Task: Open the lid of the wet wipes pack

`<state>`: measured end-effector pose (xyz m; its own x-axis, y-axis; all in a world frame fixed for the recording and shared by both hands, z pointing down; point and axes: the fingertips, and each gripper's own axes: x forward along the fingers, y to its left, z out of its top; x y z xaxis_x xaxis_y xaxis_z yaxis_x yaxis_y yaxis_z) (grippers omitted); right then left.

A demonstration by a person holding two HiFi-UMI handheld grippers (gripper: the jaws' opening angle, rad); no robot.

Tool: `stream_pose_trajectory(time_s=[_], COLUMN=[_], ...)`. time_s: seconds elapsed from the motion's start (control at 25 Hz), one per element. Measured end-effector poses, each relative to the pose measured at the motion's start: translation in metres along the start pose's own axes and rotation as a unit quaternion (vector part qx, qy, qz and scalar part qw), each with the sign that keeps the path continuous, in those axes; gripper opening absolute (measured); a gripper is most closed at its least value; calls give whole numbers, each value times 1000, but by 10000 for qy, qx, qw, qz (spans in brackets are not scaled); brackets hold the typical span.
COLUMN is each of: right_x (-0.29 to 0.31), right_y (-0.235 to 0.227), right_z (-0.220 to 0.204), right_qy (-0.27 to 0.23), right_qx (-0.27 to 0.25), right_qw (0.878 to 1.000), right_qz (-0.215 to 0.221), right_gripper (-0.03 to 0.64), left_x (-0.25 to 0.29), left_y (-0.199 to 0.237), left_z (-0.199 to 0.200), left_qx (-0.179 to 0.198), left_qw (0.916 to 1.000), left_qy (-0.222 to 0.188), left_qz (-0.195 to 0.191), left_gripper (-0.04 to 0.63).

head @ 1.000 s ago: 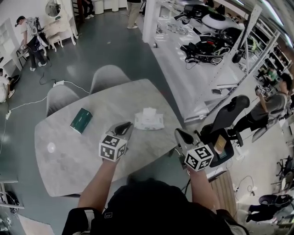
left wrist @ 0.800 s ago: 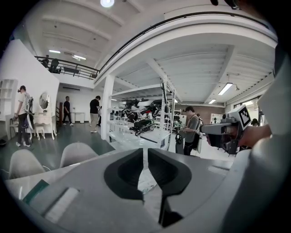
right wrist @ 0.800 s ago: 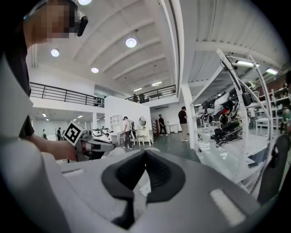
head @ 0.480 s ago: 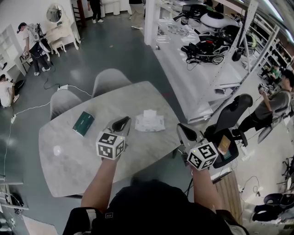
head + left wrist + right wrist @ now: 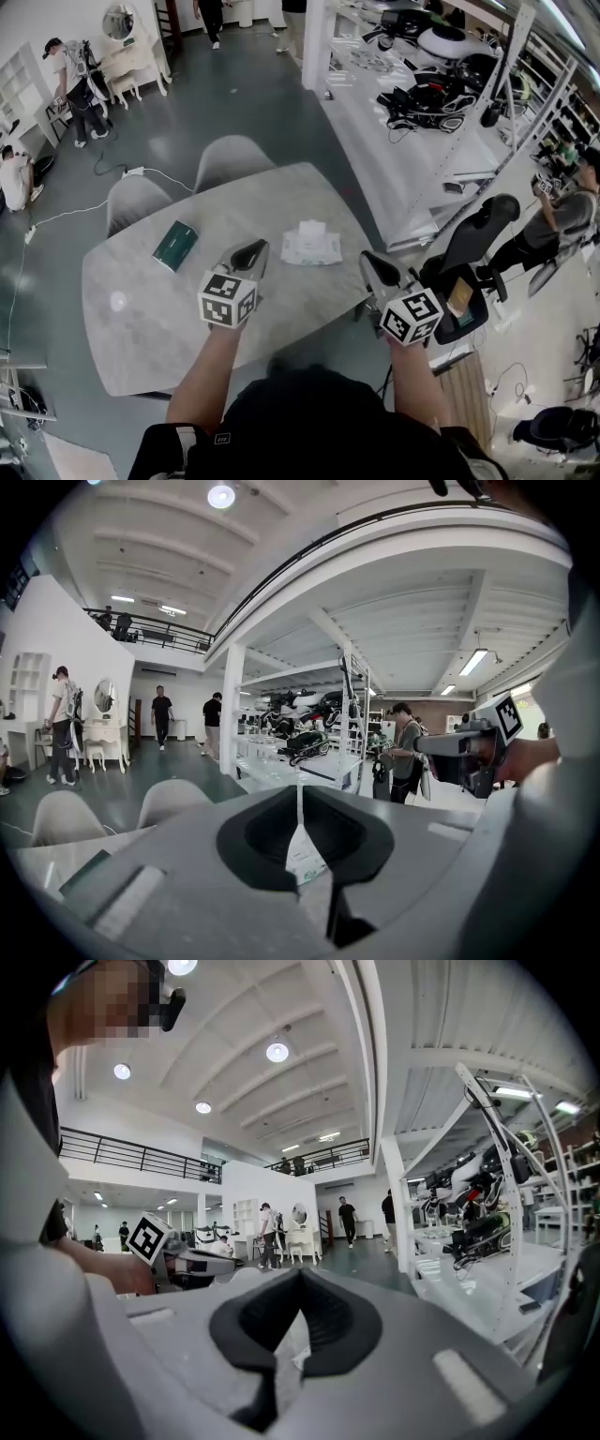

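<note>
The white wet wipes pack lies flat on the grey marble table, with its lid on top. My left gripper hovers just left of the pack and does not touch it. Its jaws are closing, only a thin slit remains between them, and nothing is in it. In the left gripper view the pack shows through that slit. My right gripper hangs at the table's right edge, to the right of and nearer than the pack. In the right gripper view its tips meet on nothing.
A dark green pack lies on the table's far left. Two grey chairs stand behind the table. A black office chair is at the right, beside a long white shelf bench. People stand at the room's far left.
Both grippers have risen slightly above the table's near side. The wet wipes pack lies where it was.
</note>
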<state>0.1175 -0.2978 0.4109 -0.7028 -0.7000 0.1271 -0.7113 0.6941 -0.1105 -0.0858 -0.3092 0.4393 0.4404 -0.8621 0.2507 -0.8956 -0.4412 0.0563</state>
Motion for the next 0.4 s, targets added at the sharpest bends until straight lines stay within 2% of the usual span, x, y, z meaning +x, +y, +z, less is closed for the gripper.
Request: stream_pose_trajectory(time_s=[0.4], right_x=[3], right_y=[1], right_z=[2], right_qy=[28], right_qx=[23], right_qw=[10000], right_qz=[-83], right_gripper=[2], left_x=[-7], left_y=[13], left_z=[-1], left_qx=[-29], left_qw=[9999], left_qy=[-128], left_qz=[41], left_gripper=[21])
